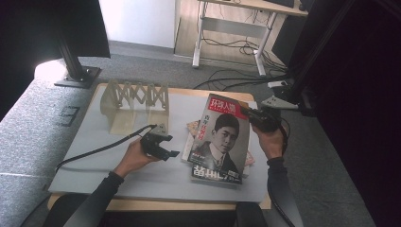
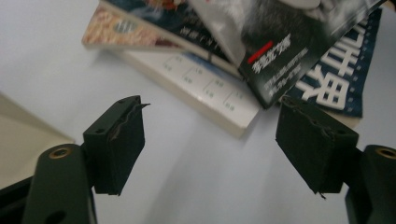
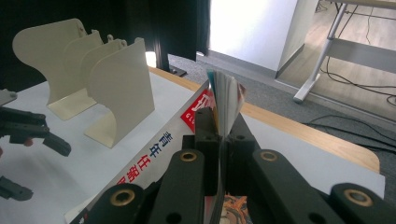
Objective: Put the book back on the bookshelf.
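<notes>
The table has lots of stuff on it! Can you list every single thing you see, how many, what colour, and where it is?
Magazine: one, red title and a portrait on the cover, lifted at its far edge at the right of the table, clamped in the right gripper.
Books underneath: at least two, pale and colourful covers, stacked flat under the magazine.
Book rack: one, cream, several upright dividers, at the far left of the table.
Table mat: one, pale grey, covering the wooden table.
Desk: one, white legs, on the floor behind.
Left gripper: one, black, jaws apart with nothing between them, left of the magazine.
Right gripper: one, black, shut on the magazine's edge.
</notes>
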Action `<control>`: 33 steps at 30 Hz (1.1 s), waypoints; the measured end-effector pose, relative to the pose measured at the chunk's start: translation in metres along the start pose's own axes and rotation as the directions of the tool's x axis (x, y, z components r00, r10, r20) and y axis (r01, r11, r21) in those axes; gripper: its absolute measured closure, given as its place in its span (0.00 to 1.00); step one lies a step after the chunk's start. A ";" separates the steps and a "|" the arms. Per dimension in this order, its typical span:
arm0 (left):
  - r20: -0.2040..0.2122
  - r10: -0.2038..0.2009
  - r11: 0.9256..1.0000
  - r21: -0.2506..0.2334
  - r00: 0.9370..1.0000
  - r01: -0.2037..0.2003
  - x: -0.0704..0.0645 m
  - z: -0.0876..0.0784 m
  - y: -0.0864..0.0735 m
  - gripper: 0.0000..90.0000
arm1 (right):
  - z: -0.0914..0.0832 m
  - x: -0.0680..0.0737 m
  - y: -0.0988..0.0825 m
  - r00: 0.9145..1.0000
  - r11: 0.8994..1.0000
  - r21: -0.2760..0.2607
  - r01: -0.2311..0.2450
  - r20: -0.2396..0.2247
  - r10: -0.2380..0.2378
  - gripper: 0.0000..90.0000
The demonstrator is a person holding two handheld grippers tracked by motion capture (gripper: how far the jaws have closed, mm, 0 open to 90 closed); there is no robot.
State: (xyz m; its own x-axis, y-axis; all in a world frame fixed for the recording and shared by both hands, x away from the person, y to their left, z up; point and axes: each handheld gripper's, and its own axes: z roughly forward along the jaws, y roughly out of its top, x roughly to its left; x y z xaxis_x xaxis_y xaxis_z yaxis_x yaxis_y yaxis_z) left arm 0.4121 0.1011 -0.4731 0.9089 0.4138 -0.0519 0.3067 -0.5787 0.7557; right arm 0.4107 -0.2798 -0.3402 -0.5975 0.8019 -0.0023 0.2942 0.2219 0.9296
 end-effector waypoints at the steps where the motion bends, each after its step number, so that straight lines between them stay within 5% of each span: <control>1: 0.000 0.000 1.000 -0.001 1.000 0.000 0.000 0.002 0.004 0.26 | 0.000 0.000 0.000 1.000 1.000 0.000 0.000 0.000 0.000 0.94; 11: 0.019 0.031 0.999 -0.016 0.999 -0.031 0.005 0.013 0.040 0.30 | -0.005 0.009 0.006 0.999 0.999 -0.016 0.028 -0.023 -0.028 0.94; 13: 0.042 0.014 0.999 -0.049 0.999 -0.012 0.008 0.013 0.046 0.32 | -0.006 0.010 0.006 0.999 0.999 -0.018 0.029 -0.026 -0.030 0.94; 25: 0.065 0.029 0.999 -0.016 0.997 -0.028 0.018 0.039 0.070 0.35 | -0.011 0.017 0.009 0.997 0.998 -0.044 0.048 -0.052 -0.050 0.94; 33: 0.148 -0.028 0.999 -0.023 0.989 0.032 0.029 0.054 0.070 0.35 | -0.014 0.018 0.010 0.996 0.997 -0.056 0.051 -0.064 -0.054 0.94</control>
State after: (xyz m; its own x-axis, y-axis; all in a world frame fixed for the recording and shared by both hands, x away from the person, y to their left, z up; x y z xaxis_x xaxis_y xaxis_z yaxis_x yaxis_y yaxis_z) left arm 0.4747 0.0348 -0.4572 0.9317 0.3211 -0.1696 0.3290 -0.5485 0.7687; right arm 0.3925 -0.2707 -0.3258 -0.6589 0.7516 -0.0293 0.2215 0.2311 0.9474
